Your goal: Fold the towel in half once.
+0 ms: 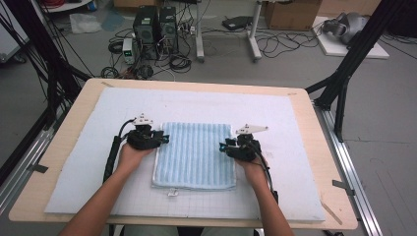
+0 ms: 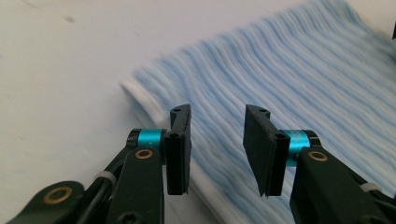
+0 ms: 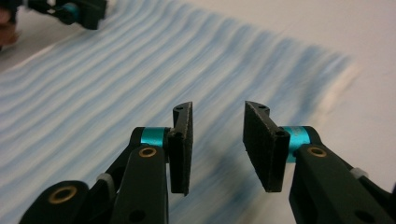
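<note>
Ribbed blue terry towel, folded square, on white felt mat.

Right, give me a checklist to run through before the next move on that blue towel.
1. Towel lies flat, folded, on the white mat: ok.
2. Left tool open, nothing between its pads, at the towel's left edge: ok.
3. Right tool open, nothing gripped, over the towel's right side: ok.
4. Both tools level with each other across the towel: ok.
5. Pads low enough to catch the top layer alone: cannot tell.
6. Tag at the near edge free of both tools: ok.
</note>
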Motion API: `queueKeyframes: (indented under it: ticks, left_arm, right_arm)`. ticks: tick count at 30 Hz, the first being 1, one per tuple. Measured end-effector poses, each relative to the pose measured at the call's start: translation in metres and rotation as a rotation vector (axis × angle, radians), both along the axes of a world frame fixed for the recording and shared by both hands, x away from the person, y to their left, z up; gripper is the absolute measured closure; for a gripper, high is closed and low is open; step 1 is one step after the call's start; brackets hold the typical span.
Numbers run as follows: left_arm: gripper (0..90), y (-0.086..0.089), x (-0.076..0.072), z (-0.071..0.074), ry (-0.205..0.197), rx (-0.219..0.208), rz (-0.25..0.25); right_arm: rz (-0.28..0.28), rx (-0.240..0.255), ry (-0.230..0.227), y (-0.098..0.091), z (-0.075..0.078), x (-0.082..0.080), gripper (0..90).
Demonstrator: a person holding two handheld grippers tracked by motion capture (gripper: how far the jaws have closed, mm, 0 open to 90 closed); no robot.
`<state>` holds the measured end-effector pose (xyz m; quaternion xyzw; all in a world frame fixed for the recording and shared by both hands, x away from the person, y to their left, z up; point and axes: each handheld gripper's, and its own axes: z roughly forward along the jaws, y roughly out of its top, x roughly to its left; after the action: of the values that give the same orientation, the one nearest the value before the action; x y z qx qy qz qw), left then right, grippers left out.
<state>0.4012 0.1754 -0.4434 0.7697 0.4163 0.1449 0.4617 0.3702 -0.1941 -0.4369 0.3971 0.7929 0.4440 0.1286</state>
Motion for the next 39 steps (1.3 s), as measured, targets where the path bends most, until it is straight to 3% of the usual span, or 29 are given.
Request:
queueKeyframes:
  ticks: [2, 4, 7, 9, 11, 13, 15, 18, 21, 23, 25, 28, 30, 32, 39]
  left_arm:
    - [64.7, 0.002, 0.010, -0.001, 0.016, -0.009, 0.039]
    - [68.1, 0.003, 0.017, -0.004, 0.041, -0.005, 0.054]
    - [70.1, 0.003, 0.020, -0.008, 0.058, 0.017, 0.057]
    - [69.1, 0.004, 0.019, -0.008, 0.058, 0.021, 0.052]
    - [67.0, 0.005, 0.019, -0.009, 0.070, 0.017, 0.056]
    - [62.9, 0.009, 0.018, -0.007, 0.079, 0.004, 0.061]
    - [57.7, 0.014, 0.015, -0.003, 0.047, -0.038, 0.049]
    - [53.2, 0.022, 0.004, 0.004, -0.026, -0.093, 0.019]
    - [42.8, 0.028, -0.006, 0.011, -0.075, -0.139, -0.002]
    - [37.1, 0.032, -0.014, 0.015, -0.112, -0.177, 0.001]
    - [29.5, 0.037, -0.020, 0.017, -0.132, -0.210, 0.012]
    - [17.2, 0.043, -0.026, 0.021, -0.152, -0.215, 0.032]
    - [17.4, 0.046, -0.029, 0.024, -0.172, -0.224, 0.033]
    - [17.4, 0.048, -0.031, 0.027, -0.182, -0.227, 0.032]
    - [17.4, 0.049, -0.037, 0.027, -0.195, -0.228, 0.035]
  right_arm:
    - [-0.034, -0.044, -0.023, 0.000, 0.000, 0.013, 68.6]
    - [-0.063, -0.043, -0.026, 0.000, -0.003, 0.029, 68.4]
    - [-0.104, -0.100, 0.018, 0.000, -0.010, 0.046, 68.8]
    - [-0.122, -0.087, 0.029, -0.004, -0.012, 0.048, 70.0]
    - [-0.142, -0.114, 0.041, -0.008, -0.010, 0.047, 67.4]
    - [-0.143, -0.092, 0.040, -0.013, -0.007, 0.042, 66.7]
    - [-0.134, -0.077, 0.019, -0.018, 0.000, 0.035, 63.8]
    - [-0.119, -0.094, -0.034, -0.025, 0.013, 0.024, 55.1]
    - [-0.155, -0.093, -0.057, -0.035, 0.024, 0.014, 36.8]
    - [-0.158, -0.089, -0.048, -0.041, 0.028, 0.007, 28.9]
    - [-0.173, -0.100, -0.073, -0.047, 0.030, -0.003, 22.2]
    - [-0.191, -0.079, -0.091, -0.056, 0.029, -0.015, 12.5]
    - [-0.187, -0.079, -0.093, -0.059, 0.028, -0.018, 11.3]
    - [-0.173, -0.109, -0.106, -0.060, 0.030, -0.018, 11.1]
    - [-0.149, -0.102, -0.103, -0.059, 0.028, -0.016, 11.0]
